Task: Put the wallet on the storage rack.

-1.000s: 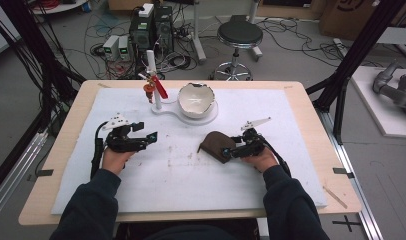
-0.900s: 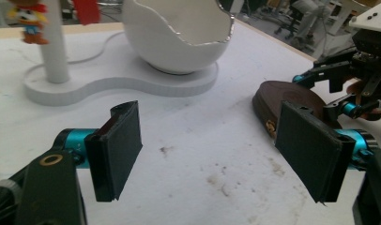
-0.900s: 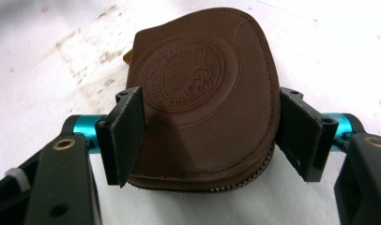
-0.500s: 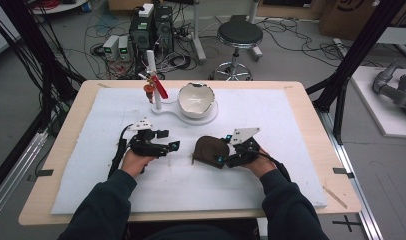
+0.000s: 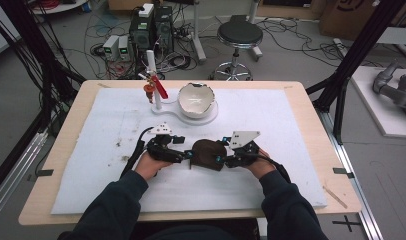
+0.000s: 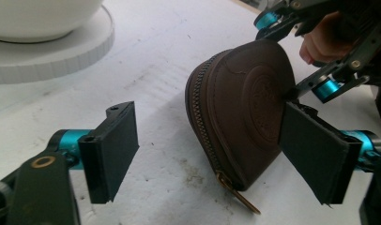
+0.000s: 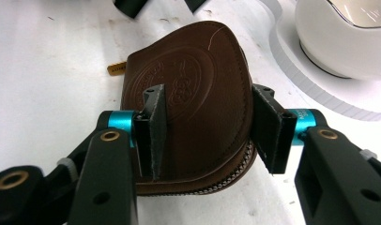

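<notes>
A: At the middle of the bench (image 5: 311,130), toward its near edge, we see a brown leather pouch (image 5: 208,153) on the white mat (image 5: 291,120), with one tool at each side of it.

B: In the right gripper view we see the right tool (image 7: 212,124) holding the pouch: one jaw lies on the embossed upper face, the other presses the curved edge beside the zipper (image 7: 226,180).

A: We read the left tool (image 6: 217,154) as spread wide. In the left gripper view one jaw stands clear over the mat on the zipper side of the pouch, and the other overlaps the embossed face; we cannot tell whether that jaw touches the leather. A brass zipper pull (image 6: 238,193) lies on the mat at the pouch's lower end.

B: Toward the far edge of the bench we see a white bowl (image 5: 196,99) on a flat white base (image 5: 211,119). Just beside it, on the same base, rises a white post (image 5: 152,75) carrying a red clip (image 5: 160,90).

A: Well apart from the pouch, then.
</notes>
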The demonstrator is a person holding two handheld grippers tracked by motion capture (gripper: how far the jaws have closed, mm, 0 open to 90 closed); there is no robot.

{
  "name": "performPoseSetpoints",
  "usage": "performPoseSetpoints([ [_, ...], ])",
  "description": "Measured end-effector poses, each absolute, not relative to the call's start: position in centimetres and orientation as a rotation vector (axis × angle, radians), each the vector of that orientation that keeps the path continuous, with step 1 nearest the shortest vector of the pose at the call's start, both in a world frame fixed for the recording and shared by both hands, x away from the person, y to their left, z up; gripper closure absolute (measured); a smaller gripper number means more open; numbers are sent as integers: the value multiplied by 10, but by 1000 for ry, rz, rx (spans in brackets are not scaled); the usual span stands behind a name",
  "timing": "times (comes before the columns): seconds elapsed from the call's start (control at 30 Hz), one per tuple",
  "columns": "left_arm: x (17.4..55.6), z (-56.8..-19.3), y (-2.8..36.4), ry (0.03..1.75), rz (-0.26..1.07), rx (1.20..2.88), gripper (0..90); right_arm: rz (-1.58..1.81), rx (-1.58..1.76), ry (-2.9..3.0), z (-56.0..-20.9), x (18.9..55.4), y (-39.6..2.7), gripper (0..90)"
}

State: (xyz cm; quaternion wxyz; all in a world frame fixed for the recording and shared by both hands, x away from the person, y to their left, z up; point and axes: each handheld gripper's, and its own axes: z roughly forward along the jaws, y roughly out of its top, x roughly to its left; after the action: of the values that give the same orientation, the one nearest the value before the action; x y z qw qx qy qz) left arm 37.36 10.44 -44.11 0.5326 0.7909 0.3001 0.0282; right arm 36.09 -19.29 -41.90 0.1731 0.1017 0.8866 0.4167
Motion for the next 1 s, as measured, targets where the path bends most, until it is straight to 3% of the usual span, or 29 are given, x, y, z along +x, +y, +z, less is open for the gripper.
performPoseSetpoints([
  [0.03,374,-442,103,715,68,1898,246,1182,288,2515,-419,361,-193,513],
  [0.17,374,-446,100,700,67,1941,432,1193,294,2519,-419,361,-193,516],
  [0.23,374,-447,99,701,54,1941,483,1197,288,2519,-419,361,-193,519],
  [0.27,374,-447,99,689,44,1942,577,1198,311,2530,-419,360,-193,519],
  [0.3,374,-447,99,675,30,1937,577,1198,311,2530,-419,360,-193,519],
  [0.37,372,-446,97,649,37,1946,672,1201,320,2535,-419,361,-193,520],
  [0.67,371,-445,97,623,52,1950,705,1259,450,2564,-424,369,-194,454],
  [0.83,370,-443,97,599,44,1919,705,1319,600,2597,-432,377,-193,334],
  [1.0,370,-443,97,590,43,1914,706,1364,659,2625,-435,381,-195,328],
])
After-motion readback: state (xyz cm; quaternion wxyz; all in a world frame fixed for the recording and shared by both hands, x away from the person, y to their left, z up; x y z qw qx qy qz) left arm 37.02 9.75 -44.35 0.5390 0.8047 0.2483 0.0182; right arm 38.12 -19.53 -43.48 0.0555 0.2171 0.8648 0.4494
